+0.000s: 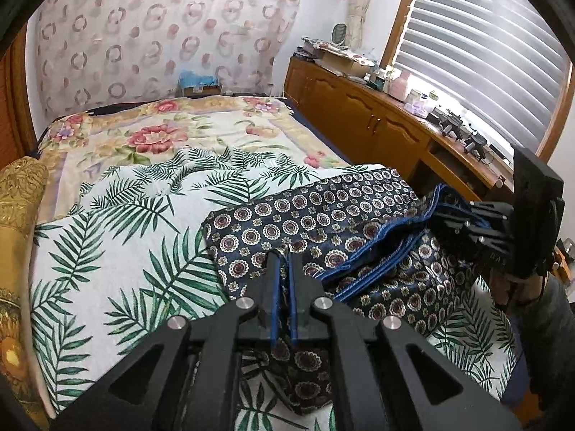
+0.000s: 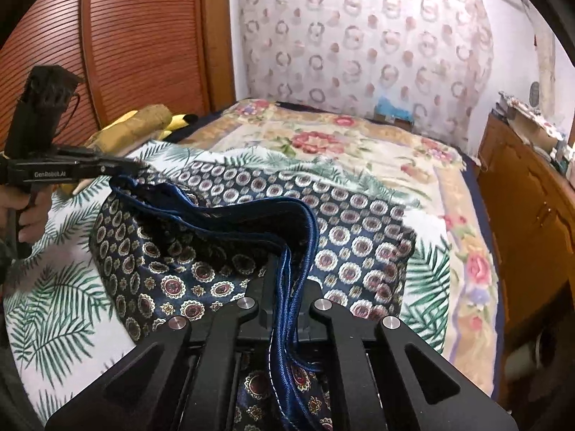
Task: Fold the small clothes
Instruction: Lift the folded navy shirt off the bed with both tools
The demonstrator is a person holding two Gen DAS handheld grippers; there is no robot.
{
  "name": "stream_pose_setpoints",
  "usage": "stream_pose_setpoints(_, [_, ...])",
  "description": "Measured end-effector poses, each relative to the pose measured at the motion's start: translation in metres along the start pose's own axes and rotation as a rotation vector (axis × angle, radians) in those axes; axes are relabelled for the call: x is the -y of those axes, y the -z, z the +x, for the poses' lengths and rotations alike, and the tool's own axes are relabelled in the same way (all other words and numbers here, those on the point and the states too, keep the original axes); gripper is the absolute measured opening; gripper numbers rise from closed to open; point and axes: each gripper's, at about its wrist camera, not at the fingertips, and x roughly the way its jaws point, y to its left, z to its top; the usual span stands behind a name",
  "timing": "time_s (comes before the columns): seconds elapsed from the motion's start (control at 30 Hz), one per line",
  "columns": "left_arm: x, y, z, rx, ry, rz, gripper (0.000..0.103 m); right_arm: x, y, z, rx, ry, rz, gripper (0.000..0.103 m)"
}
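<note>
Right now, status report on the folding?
Left tool, right tool: both shut on navy medallion-print garment's blue-trimmed edge. Garment half lifted off palm-leaf sheet. Nothing in the way.

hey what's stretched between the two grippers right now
The blue-trimmed edge of the patterned garment spans from the right gripper to the left gripper, both shut on it; the right wrist view shows it best.

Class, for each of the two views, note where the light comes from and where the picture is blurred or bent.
Left wrist view: daylight glares through the window blinds, sharp picture, the cabinet bowed by the fisheye. Right wrist view: dimmer, softer, the patterned garment slightly smeared.
</note>
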Motion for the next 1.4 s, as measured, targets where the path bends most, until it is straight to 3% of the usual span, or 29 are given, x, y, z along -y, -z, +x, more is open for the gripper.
stream_pose_setpoints(0.13, [-0.001,-0.004,-0.012,0.03,0.001,0.027,0.014,0.001,-0.016,-0.005,0.039,0.018,-0.012,0.001])
stream_pose_setpoints(0.2, [0.0,-0.005,-0.021,0.049,-0.007,0.045,0.036,0.002,-0.026,-0.004,0.053,0.031,-0.023,0.001])
stream_pose_setpoints(0.33, [-0.003,-0.01,-0.037,0.09,-0.004,0.054,0.045,0.004,-0.04,0.011,0.045,0.045,-0.041,0.001])
stream_pose_setpoints(0.53, [-0.016,-0.011,-0.024,0.059,-0.057,0.05,0.046,0.003,-0.05,0.028,0.036,0.069,-0.048,0.001])
stream_pose_setpoints(1.0, [-0.031,-0.013,0.047,-0.073,-0.116,0.064,0.046,0.022,-0.067,0.066,-0.042,0.123,-0.042,0.001])
stream_pose_setpoints(1.1, [-0.034,-0.012,0.052,-0.07,-0.125,0.051,0.046,0.024,-0.069,0.065,-0.044,0.15,-0.038,0.018])
stream_pose_setpoints(1.17, [-0.038,-0.013,0.055,-0.074,-0.131,0.041,0.046,0.028,-0.07,0.058,-0.019,0.181,-0.022,0.04])
stream_pose_setpoints(1.33, [-0.046,-0.011,0.06,-0.084,-0.129,0.019,0.046,0.039,-0.07,0.029,0.028,0.24,0.045,0.062])
stream_pose_setpoints(1.4, [-0.047,-0.009,0.06,-0.083,-0.126,0.014,0.046,0.04,-0.062,0.016,0.027,0.246,0.064,0.064])
